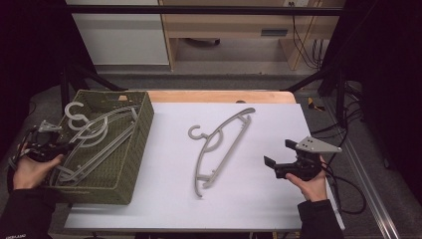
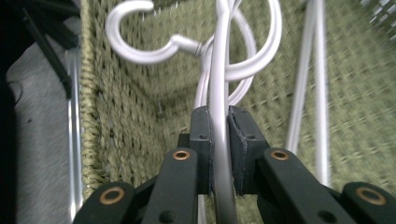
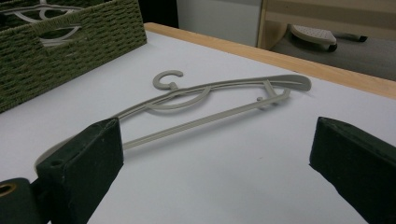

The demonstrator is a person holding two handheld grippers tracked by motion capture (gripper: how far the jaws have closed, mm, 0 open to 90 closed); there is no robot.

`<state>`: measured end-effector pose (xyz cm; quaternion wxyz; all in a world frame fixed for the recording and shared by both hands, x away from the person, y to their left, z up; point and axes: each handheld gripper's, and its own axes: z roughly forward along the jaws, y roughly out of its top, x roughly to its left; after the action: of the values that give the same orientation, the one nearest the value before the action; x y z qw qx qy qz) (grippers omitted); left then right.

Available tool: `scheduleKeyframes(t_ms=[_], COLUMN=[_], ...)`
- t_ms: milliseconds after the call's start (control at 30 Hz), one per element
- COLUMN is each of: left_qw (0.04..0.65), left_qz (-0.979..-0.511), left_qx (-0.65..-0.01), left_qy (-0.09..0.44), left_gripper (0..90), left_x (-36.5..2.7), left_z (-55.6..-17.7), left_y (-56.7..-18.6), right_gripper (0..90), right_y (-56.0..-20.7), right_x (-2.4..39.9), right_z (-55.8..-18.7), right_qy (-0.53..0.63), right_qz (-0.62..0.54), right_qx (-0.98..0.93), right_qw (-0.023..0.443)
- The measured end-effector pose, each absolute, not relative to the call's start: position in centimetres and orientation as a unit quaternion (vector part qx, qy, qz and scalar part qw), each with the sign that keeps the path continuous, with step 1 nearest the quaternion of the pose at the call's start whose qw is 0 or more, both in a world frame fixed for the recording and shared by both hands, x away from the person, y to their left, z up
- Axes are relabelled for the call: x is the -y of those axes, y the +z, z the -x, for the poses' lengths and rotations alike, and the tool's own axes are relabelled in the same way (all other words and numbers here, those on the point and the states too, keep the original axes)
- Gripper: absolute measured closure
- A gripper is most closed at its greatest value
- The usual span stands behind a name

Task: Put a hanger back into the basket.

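While pinching a grey hanger over the basket, left gripper; right gripper spread, table hanger beyond

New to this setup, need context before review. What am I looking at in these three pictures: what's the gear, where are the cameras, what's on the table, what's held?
No robot here: a person holds a hand-held two-jaw tool in each hand. The high view looks down on the table from above the person's side. The other two pictures come from cameras riding on each tool, looking along its black jaws.

On the white-covered table lies one grey plastic clothes hanger, flat and untouched. At the left stands a green woven basket with more grey hangers in it.

The left tool is shut on the thin bar of a grey hanger in the basket. The right tool sits open near the table's right side, its jaws wide apart and holding nothing, facing the hanger on the table.
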<state>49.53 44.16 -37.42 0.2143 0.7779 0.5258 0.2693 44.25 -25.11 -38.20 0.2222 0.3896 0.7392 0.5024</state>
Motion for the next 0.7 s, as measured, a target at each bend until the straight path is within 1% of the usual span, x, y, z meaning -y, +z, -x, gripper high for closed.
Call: scheduleKeyframes(t_ms=[33, 100, 200, 267, 333, 367, 567, 633, 667, 700], left_qw=[0.206, 0.191, 0.179, 0.183, 0.196, 0.199, 0.237, 0.244, 0.251, 0.270], left_qz=[-0.779, -0.781, -0.784, -0.783, -0.780, -0.779, -0.768, -0.768, -0.766, -0.764], left_qx=[-0.531, -0.536, -0.535, -0.533, -0.531, -0.529, -0.528, -0.523, -0.521, -0.514], left_qy=[0.264, 0.257, 0.259, 0.263, 0.269, 0.271, 0.276, 0.277, 0.281, 0.281], left_gripper=[79.6, 76.0, 73.5, 69.9, 69.0, 66.4, 58.9, 58.0, 56.3, 51.6], left_x=[-44.2, -44.2, -44.1, -44.1, -44.1, -44.2, -43.6, -43.3, -43.0, -42.4], left_z=[-49.7, -50.1, -50.1, -50.1, -49.8, -49.7, -48.8, -48.7, -48.6, -48.3], left_y=[-37.6, -38.2, -38.3, -38.3, -38.0, -37.8, -36.5, -36.3, -36.1, -35.8], right_gripper=[2.9, 2.9, 2.9, 2.9, 2.8, 2.9, 2.9, 2.9, 2.9, 2.9], right_y=[-38.2, -38.2, -38.2, -38.2, -38.2, -38.2, -38.2, -38.2, -38.1, -38.1], right_x=[25.1, 25.1, 25.1, 25.2, 25.2, 25.2, 25.2, 25.2, 25.2, 25.2], right_z=[-44.3, -44.2, -44.2, -44.2, -44.2, -44.2, -44.2, -44.2, -44.2, -44.2], right_qy=[0.502, 0.502, 0.502, 0.502, 0.502, 0.502, 0.503, 0.503, 0.504, 0.505], right_qz=[-0.389, -0.388, -0.388, -0.386, -0.386, -0.386, -0.386, -0.387, -0.388, -0.387], right_qx=[-0.740, -0.740, -0.740, -0.741, -0.741, -0.741, -0.741, -0.740, -0.739, -0.738], right_qw=[0.223, 0.223, 0.223, 0.222, 0.222, 0.222, 0.222, 0.222, 0.222, 0.224])
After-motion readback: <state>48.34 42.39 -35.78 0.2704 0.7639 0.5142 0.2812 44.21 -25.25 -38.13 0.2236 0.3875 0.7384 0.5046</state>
